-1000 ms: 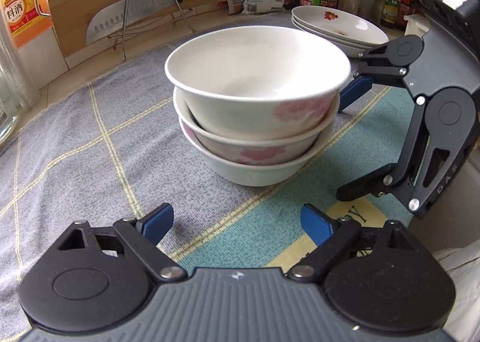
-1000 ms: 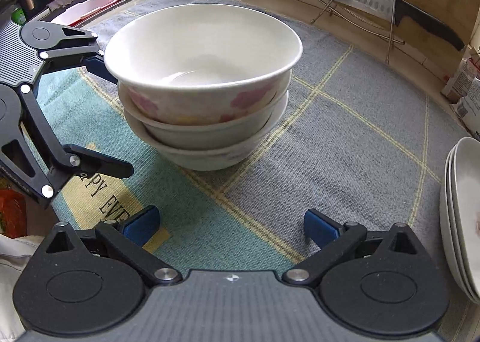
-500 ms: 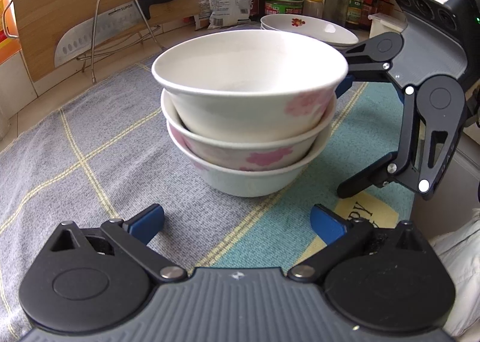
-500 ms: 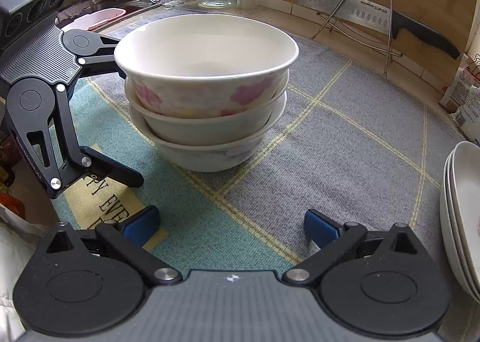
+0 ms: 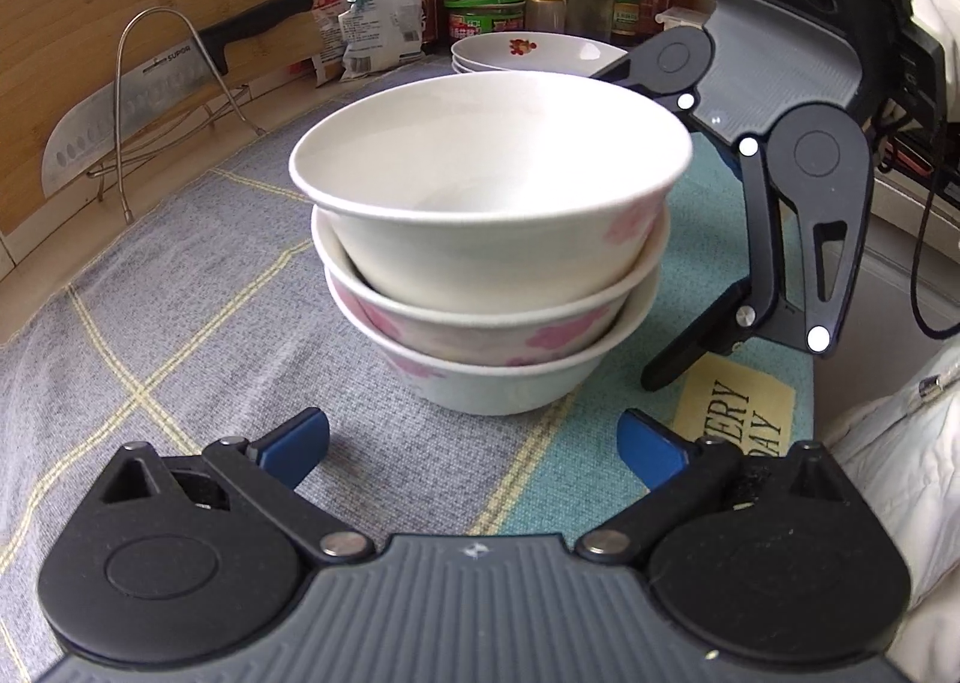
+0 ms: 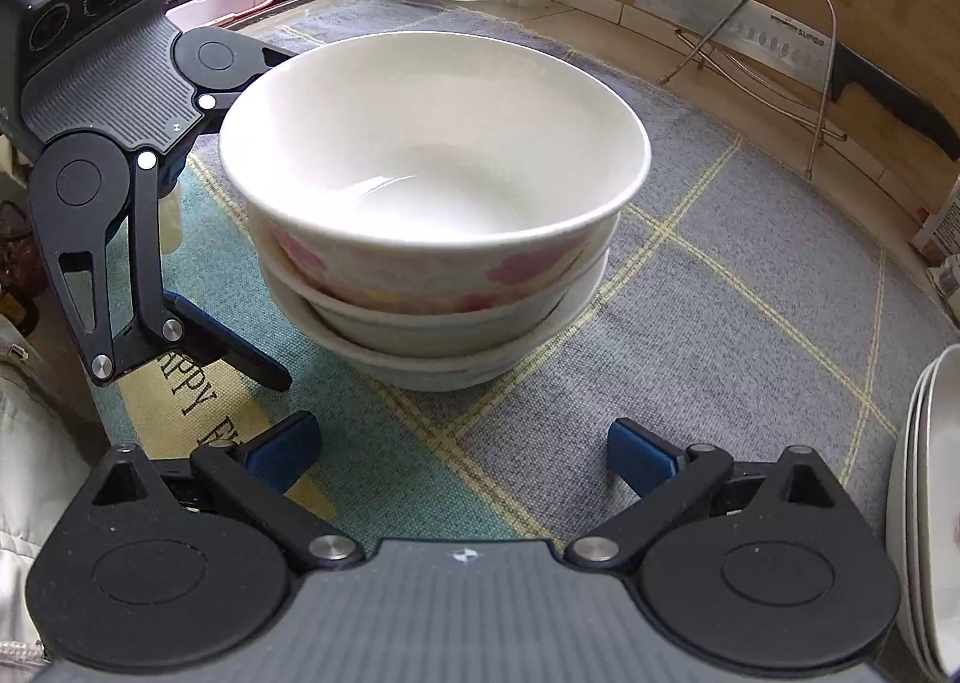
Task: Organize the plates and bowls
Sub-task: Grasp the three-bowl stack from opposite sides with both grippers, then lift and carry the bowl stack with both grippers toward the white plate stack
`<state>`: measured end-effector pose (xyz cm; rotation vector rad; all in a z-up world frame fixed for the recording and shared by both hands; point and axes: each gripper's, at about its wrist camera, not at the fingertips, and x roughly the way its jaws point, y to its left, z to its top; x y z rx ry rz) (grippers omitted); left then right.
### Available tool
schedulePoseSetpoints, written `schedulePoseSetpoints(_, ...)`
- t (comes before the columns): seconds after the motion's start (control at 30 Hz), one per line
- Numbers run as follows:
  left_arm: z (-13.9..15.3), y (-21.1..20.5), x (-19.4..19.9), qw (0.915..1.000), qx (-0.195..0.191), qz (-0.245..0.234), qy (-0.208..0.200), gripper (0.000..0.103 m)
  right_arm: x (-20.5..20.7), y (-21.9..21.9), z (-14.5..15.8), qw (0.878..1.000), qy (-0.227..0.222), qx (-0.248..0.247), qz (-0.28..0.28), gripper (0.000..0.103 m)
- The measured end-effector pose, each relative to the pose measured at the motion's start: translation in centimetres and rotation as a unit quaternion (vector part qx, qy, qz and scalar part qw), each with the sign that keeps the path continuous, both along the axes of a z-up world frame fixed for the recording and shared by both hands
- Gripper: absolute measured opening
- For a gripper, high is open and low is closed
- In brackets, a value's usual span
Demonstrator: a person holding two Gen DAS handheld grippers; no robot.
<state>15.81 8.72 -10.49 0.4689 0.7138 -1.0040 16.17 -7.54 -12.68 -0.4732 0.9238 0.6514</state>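
Bowls: three bowls (image 5: 492, 239) are nested upright, mouths up, on the checked cloth (image 5: 180, 323).
Plates: the plates (image 5: 534, 50) are stacked flat behind the bowls.
Left gripper (image 5: 474, 443): jaws wide, closing slightly, nothing gripped.
Right gripper (image 6: 462, 446): held wide, nothing gripped.

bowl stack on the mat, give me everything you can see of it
The bowl stack is three nested bowls, white and glossy like ceramic, with pink flower prints on the outer walls. It stands upright, rims up, and the top bowl looks empty. The bottom bowl rests on the grey and teal woven mat. Nothing else touches it: both tools sit short of it.
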Motion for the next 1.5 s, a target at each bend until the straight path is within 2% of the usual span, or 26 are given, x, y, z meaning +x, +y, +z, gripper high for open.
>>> schedulePoseSetpoints(0.2, 1.2, -0.3, 0.2, 0.9996, -0.009, -0.025, -0.011, 0.099, 1.3, 0.6, 0.5, 0.998, -0.009, -0.009, 0.063, 0.103)
schedulePoseSetpoints(0.27, 1.5, -0.4, 0.3, 0.9994, -0.006, -0.033, -0.010, 0.093, 1.8, 0.6, 0.7, 0.997, -0.007, -0.011, 0.081, 0.103)
schedulePoseSetpoints(0.4, 1.5, -0.7, 0.6, 0.9989, 0.003, -0.045, -0.012, 0.091, 2.2, 0.7, 1.4, 0.994, -0.006, -0.006, 0.114, 0.103)
schedulePoseSetpoints(0.47, 1.5, -0.7, 0.9, 0.9990, 0.004, -0.045, -0.001, 0.084, 2.3, 1.0, 1.4, 0.992, -0.004, -0.013, 0.128, 0.103)
schedulePoseSetpoints(0.63, 1.5, -0.9, 1.0, 0.9986, 0.005, -0.053, 0.002, 0.083, 2.6, 1.3, 1.5, 0.988, 0.007, -0.019, 0.154, 0.098)
schedulePoseSetpoints(0.87, 1.3, -0.8, 1.3, 0.9978, 0.002, -0.065, 0.013, 0.080, 3.1, 1.4, 1.6, 0.987, 0.018, -0.011, 0.160, 0.087)
schedulePoseSetpoints(1.5, 0.9, -1.1, 2.0, 0.9952, -0.003, -0.096, 0.020, 0.080, 3.1, 1.6, 1.7, 0.987, 0.024, -0.014, 0.157, 0.087)
